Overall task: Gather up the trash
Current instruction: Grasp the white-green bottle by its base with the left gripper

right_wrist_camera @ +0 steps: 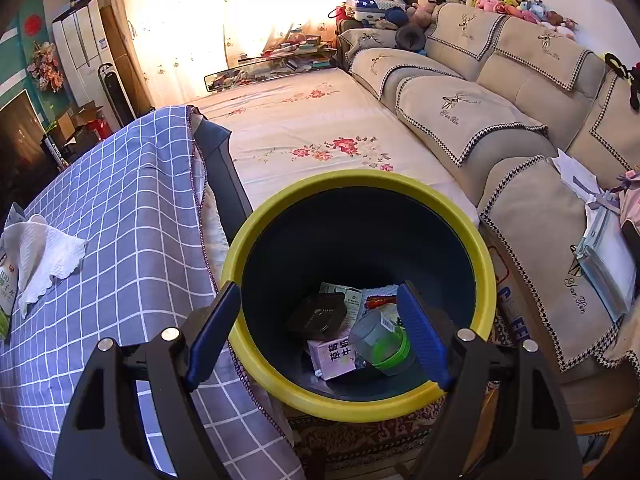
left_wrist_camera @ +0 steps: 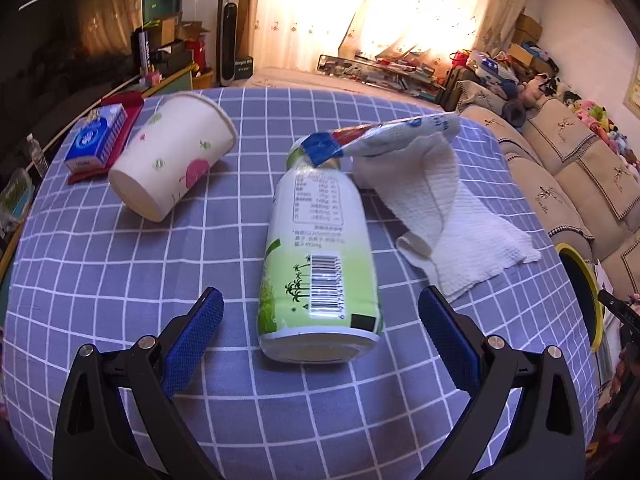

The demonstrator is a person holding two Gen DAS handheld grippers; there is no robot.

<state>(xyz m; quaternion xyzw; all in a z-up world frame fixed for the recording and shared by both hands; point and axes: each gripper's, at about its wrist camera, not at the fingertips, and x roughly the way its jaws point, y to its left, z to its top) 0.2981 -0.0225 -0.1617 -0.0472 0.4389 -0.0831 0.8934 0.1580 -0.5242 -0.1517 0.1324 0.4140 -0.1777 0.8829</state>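
Observation:
A green-and-white drink bottle [left_wrist_camera: 320, 256] lies on its side on the checked tablecloth [left_wrist_camera: 120, 280], base toward me. My left gripper [left_wrist_camera: 320, 312] is open, its blue pads either side of the bottle's base, not touching. A paper cup [left_wrist_camera: 172, 160] lies tipped over to the left. A white paper towel [left_wrist_camera: 440, 216] and a crumpled wrapper [left_wrist_camera: 380, 136] lie to the right. My right gripper [right_wrist_camera: 320, 312] is open and empty above the yellow-rimmed bin [right_wrist_camera: 460, 220], which holds a carton [right_wrist_camera: 332, 354], a plastic cup [right_wrist_camera: 380, 340] and other trash.
A blue tissue box [left_wrist_camera: 96, 140] on a red tray [left_wrist_camera: 124, 104] sits at the table's far left. The bin stands on the floor by the table's right edge [right_wrist_camera: 200, 200]. A sofa [right_wrist_camera: 500, 100] and a floral-covered bed [right_wrist_camera: 320, 128] lie beyond.

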